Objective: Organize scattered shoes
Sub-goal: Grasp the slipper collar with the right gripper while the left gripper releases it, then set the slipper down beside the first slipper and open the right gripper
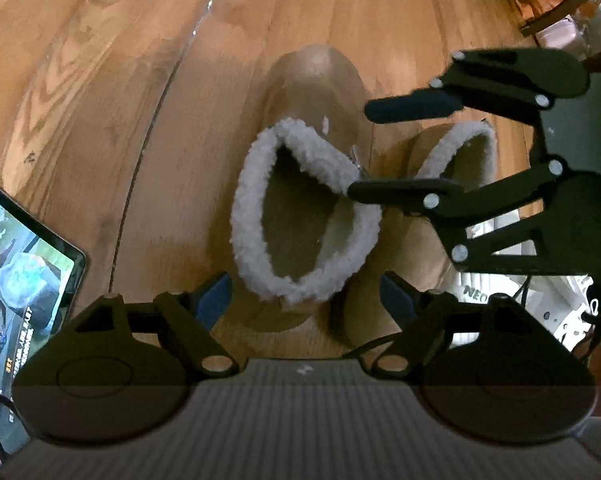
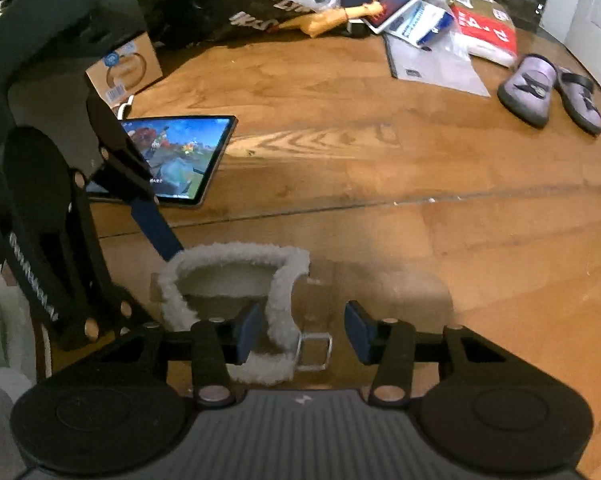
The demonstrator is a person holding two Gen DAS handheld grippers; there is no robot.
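Tablet [image 1: 24, 264] lit on wood floor [image 1: 100, 80], far left. Left hand-held gripper [image 1: 306, 300]: fingers apart, over heel of left fleece slipper [image 1: 300, 208]. Right fleece slipper [image 1: 460, 156] just beside it, toes same way, pair roughly parallel. Right hand-held gripper [image 1: 380, 148]: fingers apart, one inside that slipper's collar [image 2: 236, 280], nothing clamped. Purple slippers [image 2: 548, 88] side by side, well apart, far right. Judgement: either gripping or letting go; keep pad on fleece rim, avoid buckle [image 2: 314, 352].

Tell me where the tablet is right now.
The tablet lies flat on the wooden floor, screen lit, left of centre in the right wrist view, beyond the fleece-lined slipper and near a cardboard box.
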